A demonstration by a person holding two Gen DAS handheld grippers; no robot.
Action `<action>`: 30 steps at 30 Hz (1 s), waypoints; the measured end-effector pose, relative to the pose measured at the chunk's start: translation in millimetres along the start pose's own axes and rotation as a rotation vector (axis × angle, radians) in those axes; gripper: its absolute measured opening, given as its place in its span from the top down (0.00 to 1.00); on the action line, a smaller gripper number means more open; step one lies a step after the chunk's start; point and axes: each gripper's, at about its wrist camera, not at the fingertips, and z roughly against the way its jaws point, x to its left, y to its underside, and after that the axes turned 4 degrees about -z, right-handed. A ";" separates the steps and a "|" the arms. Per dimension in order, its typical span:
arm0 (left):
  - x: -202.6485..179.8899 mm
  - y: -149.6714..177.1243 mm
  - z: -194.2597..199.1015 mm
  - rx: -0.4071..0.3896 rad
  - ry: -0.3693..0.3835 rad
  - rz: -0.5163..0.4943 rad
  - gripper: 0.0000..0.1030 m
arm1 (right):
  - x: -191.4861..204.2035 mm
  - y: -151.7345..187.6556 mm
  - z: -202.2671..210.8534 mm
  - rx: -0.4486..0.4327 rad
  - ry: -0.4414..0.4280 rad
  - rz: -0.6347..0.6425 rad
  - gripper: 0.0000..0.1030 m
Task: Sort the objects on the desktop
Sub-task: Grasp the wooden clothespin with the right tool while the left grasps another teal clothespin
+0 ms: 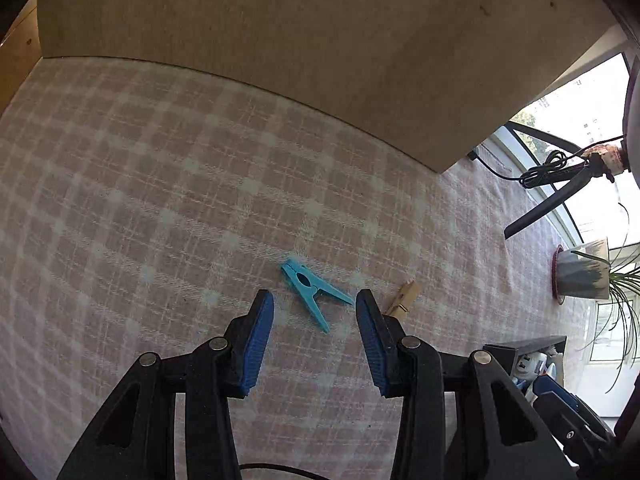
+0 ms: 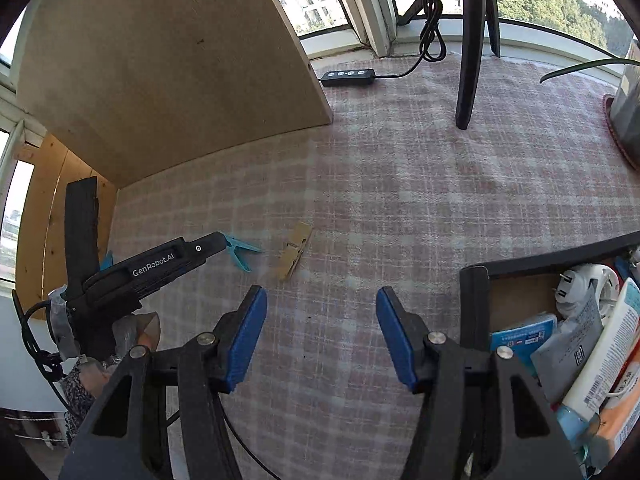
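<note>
Both tongs stand apart. Close your left tongs point(image 1: 315, 304) across the blue clothespin point(image 1: 310, 290) at its pivot: light, rigid, slippery plastic.

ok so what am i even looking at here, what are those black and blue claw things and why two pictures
They are two hand-held grippers, each with a camera looking along its fingers, hence two pictures. The left gripper is open, nearing a blue clothespin on the checked tablecloth. A wooden clothespin lies beside it. The right gripper is open and empty; its view shows the left one from the side and a black box of small items. Nothing is held.
</note>
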 end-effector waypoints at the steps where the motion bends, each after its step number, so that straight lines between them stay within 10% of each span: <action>1: 1.4 -1.5 -4.7 0.008 -0.002 0.007 0.61 | 4.7 -1.6 -11.4 0.003 0.009 -0.002 0.49; 24: 1.3 12.3 -35.5 0.019 -0.050 -0.077 0.76 | 41.8 -18.4 -109.7 0.075 0.109 0.017 0.68; 30: -1.8 26.8 -37.2 0.024 -0.076 -0.163 0.81 | 47.4 -5.1 -107.1 0.086 0.153 0.102 0.87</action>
